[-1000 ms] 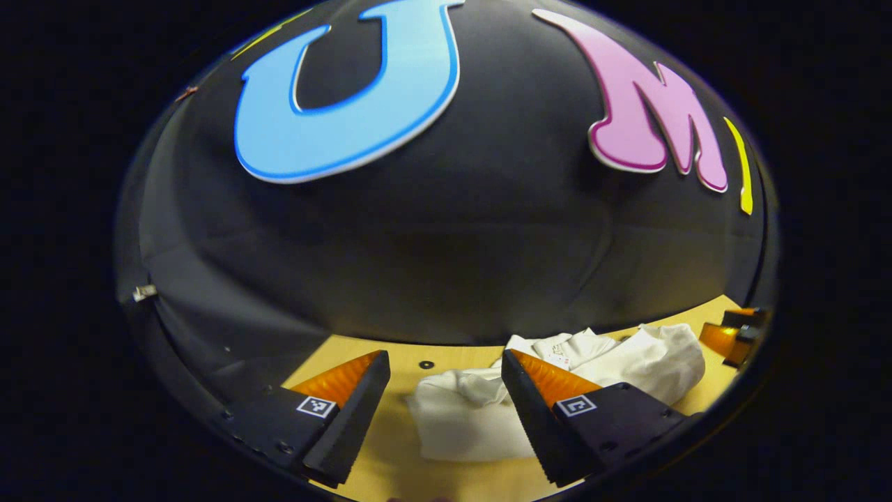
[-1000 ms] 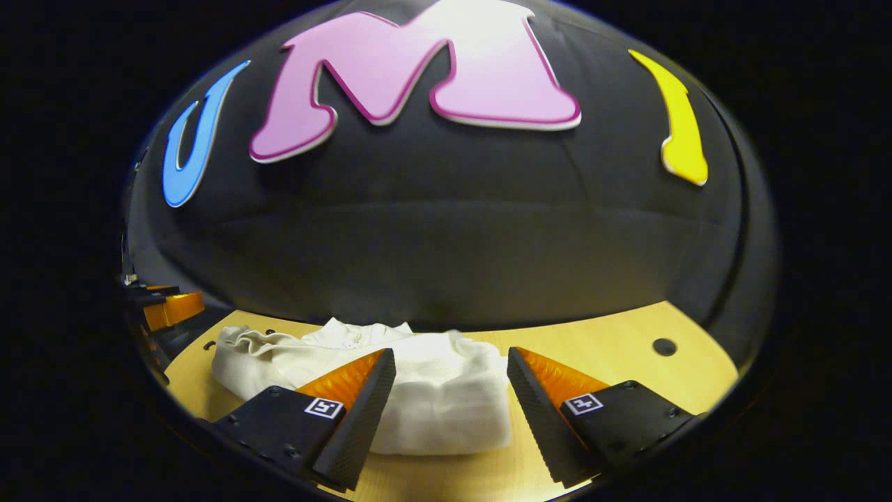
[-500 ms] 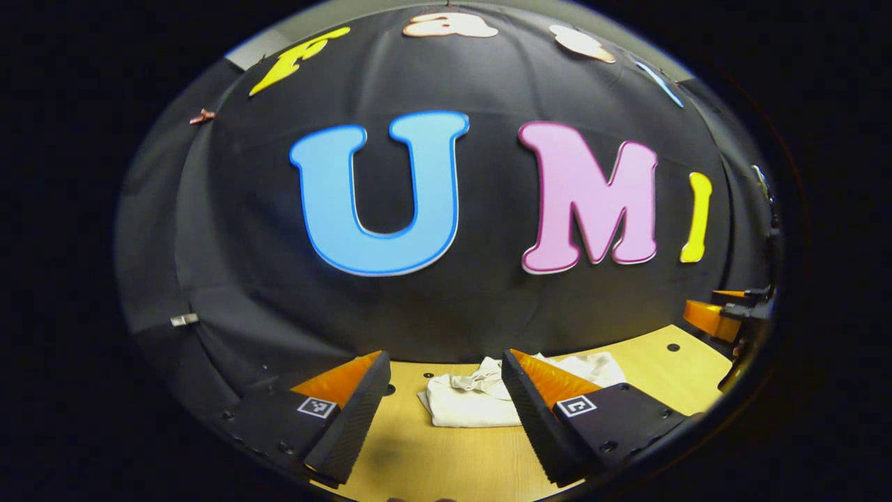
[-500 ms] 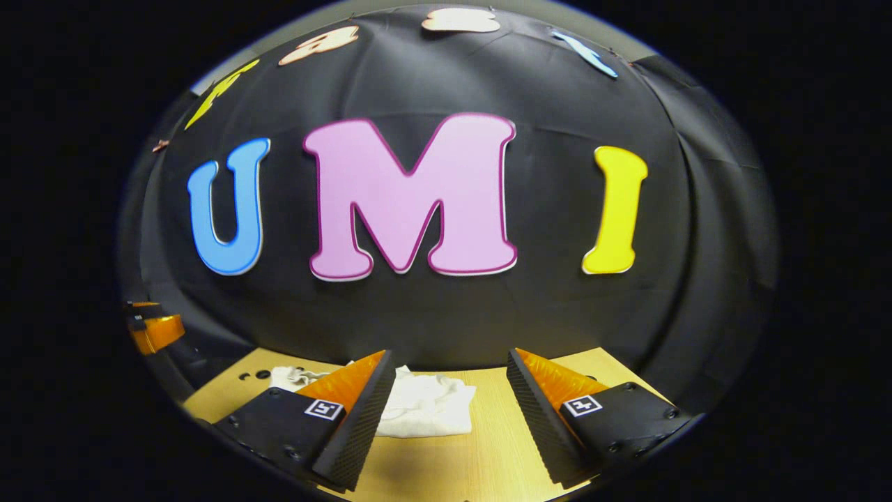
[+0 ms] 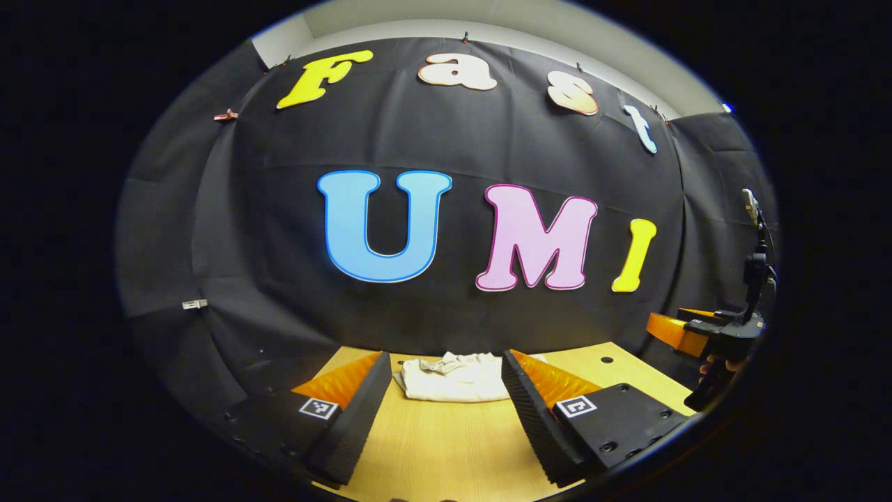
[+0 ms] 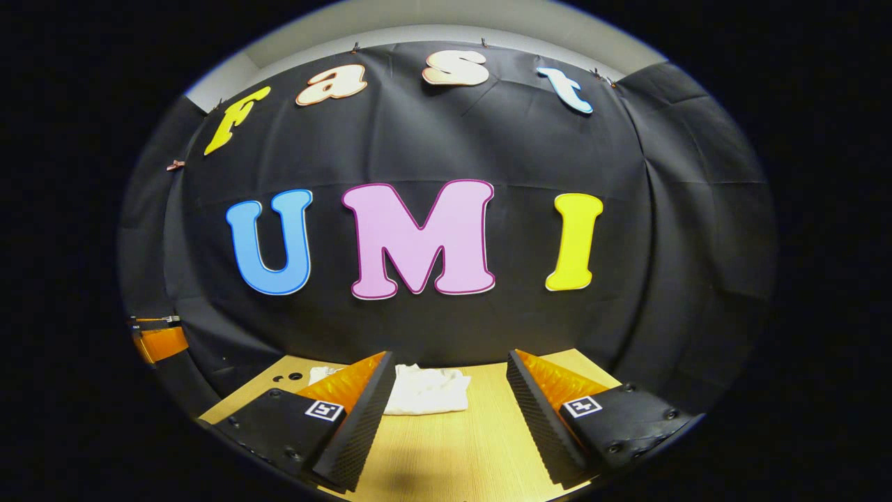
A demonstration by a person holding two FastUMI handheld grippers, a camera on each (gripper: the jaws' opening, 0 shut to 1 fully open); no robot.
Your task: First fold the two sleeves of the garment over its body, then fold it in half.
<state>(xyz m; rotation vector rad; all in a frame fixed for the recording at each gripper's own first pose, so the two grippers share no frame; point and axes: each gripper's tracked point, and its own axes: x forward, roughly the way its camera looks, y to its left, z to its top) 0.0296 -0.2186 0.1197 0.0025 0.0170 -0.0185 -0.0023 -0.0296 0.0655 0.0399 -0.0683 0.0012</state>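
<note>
A white garment (image 5: 453, 377) lies folded into a compact bundle on the far part of the wooden table (image 5: 446, 446), close to the black wall. In the right gripper view the same garment (image 6: 426, 390) sits beyond and partly behind one finger. My left gripper (image 5: 440, 411) stands open, well back from the garment, with nothing between its fingers. My right gripper (image 6: 446, 415) is open too and holds nothing. The right gripper (image 5: 704, 335) also appears at the right edge of the left gripper view, held by a hand. The left gripper (image 6: 157, 338) shows at the left edge of the right gripper view.
The black cloth wall rises just behind the table. Small round holes (image 6: 286, 377) mark the table top near the garment. Bare wood (image 6: 446, 453) stretches between the garment and both grippers.
Both grippers have pulled back and up from the garment, which now looks small and far. They stay open. The garment lies as it did.
</note>
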